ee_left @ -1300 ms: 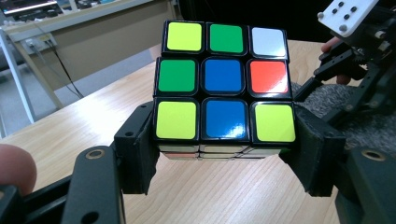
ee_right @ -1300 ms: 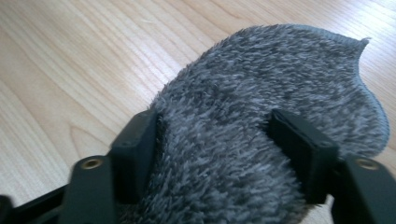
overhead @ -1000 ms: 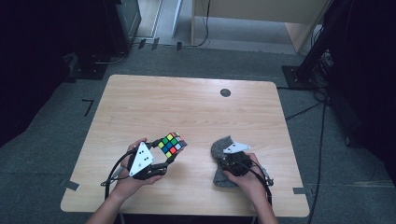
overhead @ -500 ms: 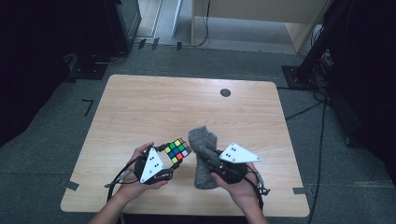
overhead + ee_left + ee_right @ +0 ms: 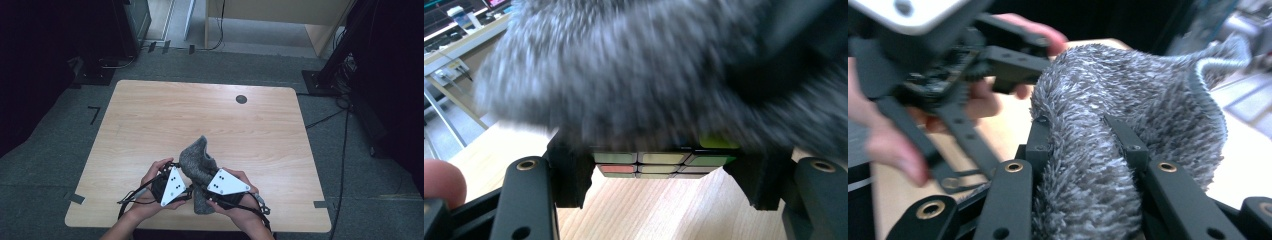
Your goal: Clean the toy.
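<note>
Since a second ago my right gripper [image 5: 202, 186] has come up off the table [image 5: 150, 115] with the grey fuzzy cloth [image 5: 197, 160] and swung it toward my left gripper [image 5: 186, 187], so the cloth now drapes over the puzzle cube that lay in plain sight before. From the high view, both hands meet near the table's front edge, the cloth bunched upright between the two grey plates. In the left gripper view, the puzzle cube [image 5: 664, 162] sits clamped between my jaws at their tightest, its coloured tiles peeking out under the blurred pile of the cloth [image 5: 634, 75] that hangs over its top. In the right gripper view, my jaws pinch a thick fold of the cloth [image 5: 1108, 150]; they have just been easing open a little, yet the pads are sunk into the pile. I judge the cloth light, soft and floppy, best held by a gathered fold, not an edge. The cube is hard and smooth-faced, likely to twist if squeezed off-centre, so opposite flat faces suit it.
</note>
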Motion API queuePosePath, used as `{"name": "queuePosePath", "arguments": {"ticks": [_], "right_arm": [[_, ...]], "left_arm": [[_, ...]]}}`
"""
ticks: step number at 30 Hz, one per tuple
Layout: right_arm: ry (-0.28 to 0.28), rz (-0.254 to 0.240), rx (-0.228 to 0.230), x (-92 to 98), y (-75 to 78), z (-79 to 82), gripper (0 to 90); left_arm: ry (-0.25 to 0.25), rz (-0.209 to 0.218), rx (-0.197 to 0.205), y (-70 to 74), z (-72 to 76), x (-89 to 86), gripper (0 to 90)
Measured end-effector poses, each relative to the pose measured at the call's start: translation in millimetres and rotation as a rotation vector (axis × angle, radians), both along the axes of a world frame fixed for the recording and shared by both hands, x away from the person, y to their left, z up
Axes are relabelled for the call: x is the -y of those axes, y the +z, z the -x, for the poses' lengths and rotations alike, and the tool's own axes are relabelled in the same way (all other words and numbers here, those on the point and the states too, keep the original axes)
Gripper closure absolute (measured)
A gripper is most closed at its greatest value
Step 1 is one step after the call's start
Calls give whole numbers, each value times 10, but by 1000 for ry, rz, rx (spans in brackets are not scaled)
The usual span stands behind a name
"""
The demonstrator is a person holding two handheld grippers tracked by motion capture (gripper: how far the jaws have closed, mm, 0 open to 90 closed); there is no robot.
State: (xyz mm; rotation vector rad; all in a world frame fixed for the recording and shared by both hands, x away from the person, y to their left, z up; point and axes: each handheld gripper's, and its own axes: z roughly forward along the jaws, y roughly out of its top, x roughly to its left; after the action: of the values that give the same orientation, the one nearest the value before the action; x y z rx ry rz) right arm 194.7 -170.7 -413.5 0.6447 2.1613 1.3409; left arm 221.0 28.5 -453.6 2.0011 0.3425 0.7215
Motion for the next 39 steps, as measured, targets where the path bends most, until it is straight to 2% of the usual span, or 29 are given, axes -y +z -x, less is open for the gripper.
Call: {"name": "queuePosePath", "arguments": {"ticks": [2, 4, 6, 10, 12, 13, 14, 18, 21, 24, 27, 29, 30, 33, 35, 37, 39], "right_arm": [[-51, -29, -5, 70, 23, -28, 687], [-69, -57, -26, 124, 29, -52, 688], [-49, -66, -32, 119, 26, -41, 683], [52, -22, -21, -36, 11, 36, 672], [48, 23, -9, -100, -18, 53, 666], [45, 25, -10, -100, -27, 46, 663], [47, 7, -20, -79, -25, 31, 661], [-28, -67, -30, 81, 25, -32, 666], [-69, -77, -32, 146, 39, -44, 668], [-26, -84, -21, 95, 31, -11, 667], [56, -56, -18, -22, 0, 44, 667], [79, -8, 11, -86, -35, 75, 666], [80, -1, 15, -90, -39, 73, 666], [41, -31, 12, -5, -23, 25, 669], [-5, -53, 19, 79, -3, -4, 669], [-59, -61, 25, 155, 17, -36, 665], [-83, -117, 10, 234, 28, -68, 661]], "left_arm": [[-4, 5, -2, -5, -1, -5, 347], [-5, 9, -8, 3, -3, -5, 347], [-3, 11, -17, 5, -11, -1, 346], [-8, 6, -26, 0, -11, 9, 346], [-11, 2, -12, 6, 7, 13, 346], [-10, -4, -7, 10, 10, 14, 346], [-11, -2, -6, 14, 12, 12, 346], [-7, 7, -11, 27, -4, -10, 346], [-9, 21, -16, 35, -15, -27, 346], [-5, 21, -19, 34, -20, -26, 346], [-19, 21, -18, 31, -10, -18, 346], [-23, 10, -7, 27, 2, -10, 346], [-23, 10, -8, 26, 2, -11, 346], [-22, 22, -14, 37, -3, -23, 346], [-17, 16, -9, 40, -11, -34, 346], [-19, 30, -7, 45, -18, -53, 346], [-24, 41, -8, 61, -25, -75, 346]]}}
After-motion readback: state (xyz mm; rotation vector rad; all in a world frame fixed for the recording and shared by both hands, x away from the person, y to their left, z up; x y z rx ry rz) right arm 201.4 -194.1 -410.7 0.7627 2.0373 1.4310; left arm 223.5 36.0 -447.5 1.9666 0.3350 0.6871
